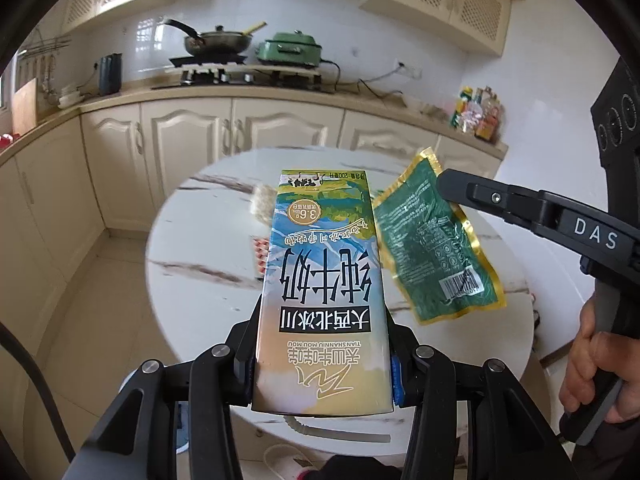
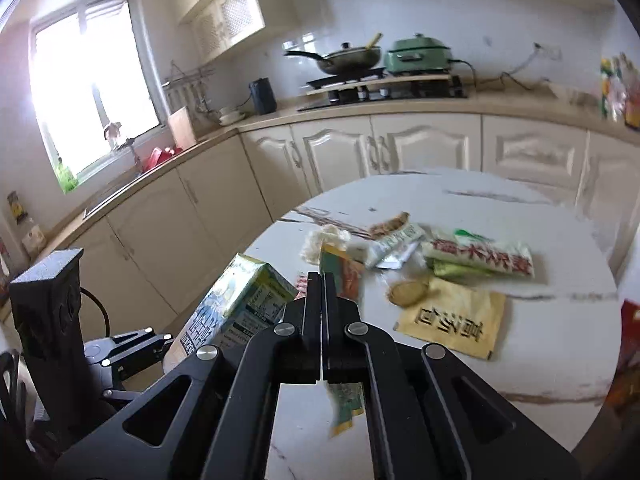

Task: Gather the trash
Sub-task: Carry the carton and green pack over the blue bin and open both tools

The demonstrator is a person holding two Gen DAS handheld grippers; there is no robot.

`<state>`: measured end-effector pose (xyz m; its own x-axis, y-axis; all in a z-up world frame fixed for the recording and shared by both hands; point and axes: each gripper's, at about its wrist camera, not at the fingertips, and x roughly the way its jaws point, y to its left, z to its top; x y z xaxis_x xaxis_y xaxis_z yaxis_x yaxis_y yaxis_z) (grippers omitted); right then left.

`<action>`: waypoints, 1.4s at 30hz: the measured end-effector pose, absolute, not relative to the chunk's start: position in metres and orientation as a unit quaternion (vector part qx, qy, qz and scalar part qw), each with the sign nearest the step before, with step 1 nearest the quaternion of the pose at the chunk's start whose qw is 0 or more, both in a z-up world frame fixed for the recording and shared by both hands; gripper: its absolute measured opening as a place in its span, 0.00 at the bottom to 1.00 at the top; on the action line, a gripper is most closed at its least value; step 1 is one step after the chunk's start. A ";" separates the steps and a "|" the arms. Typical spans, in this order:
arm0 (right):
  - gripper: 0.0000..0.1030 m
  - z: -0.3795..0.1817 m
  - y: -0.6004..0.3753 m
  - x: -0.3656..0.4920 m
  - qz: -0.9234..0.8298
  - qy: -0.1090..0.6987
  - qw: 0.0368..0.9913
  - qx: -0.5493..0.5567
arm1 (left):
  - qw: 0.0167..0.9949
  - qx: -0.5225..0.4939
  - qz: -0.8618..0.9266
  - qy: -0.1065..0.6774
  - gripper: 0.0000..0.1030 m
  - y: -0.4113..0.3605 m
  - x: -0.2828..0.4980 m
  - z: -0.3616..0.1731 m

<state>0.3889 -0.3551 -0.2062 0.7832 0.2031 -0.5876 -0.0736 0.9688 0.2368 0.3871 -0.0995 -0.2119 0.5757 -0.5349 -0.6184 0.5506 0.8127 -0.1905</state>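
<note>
glossy card, printed in blue, green and pale yellow with big dark chinese characters and a gold round badge, makes up the milk carton (image 1: 320, 280) that fills the middle of the left wrist view; it stands lengthwise between the pads of the left gripper (image 1: 322, 364), which is clamped on its lower end, the print reading upside down from this camera. in the right wrist view the same carton (image 2: 240, 304) shows at lower left, tilted, above the round white marble table (image 2: 560, 308). to the right of the carton in the left view hangs a dark green wrapper (image 1: 432, 248) with a gold border, fine white print and a barcode near its lower corner; it is flat and slightly crumpled, pinched at its upper edge by the right gripper (image 1: 444, 186), whose fingers are pressed together on the foil, clear of the tabletop. a hand (image 1: 588, 364) grips that tool's handle at the right edge. from the right wrist camera the wrapper (image 2: 346, 404) shows edge-on, running through the closed black fingers in the centre of the frame. still lying on the table at centre right are a yellow sachet (image 2: 456, 324), a green and white packet with red characters (image 2: 484, 260), and smaller blurred scraps around them.
</note>
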 end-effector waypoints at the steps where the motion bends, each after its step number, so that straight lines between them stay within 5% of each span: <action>1: 0.01 -0.202 -0.349 0.391 0.074 0.316 0.941 0.095 | 0.889 0.008 -0.304 0.342 0.43 -0.093 0.387 -0.211; 22: 0.01 -0.186 -0.153 0.460 0.230 0.308 0.923 0.025 | 0.931 -0.049 -0.153 0.327 0.43 0.100 0.379 -0.221; 42: 0.01 -0.481 -0.019 0.588 0.263 0.530 0.806 0.004 | 0.826 -0.082 -0.099 0.550 0.44 0.162 0.515 -0.459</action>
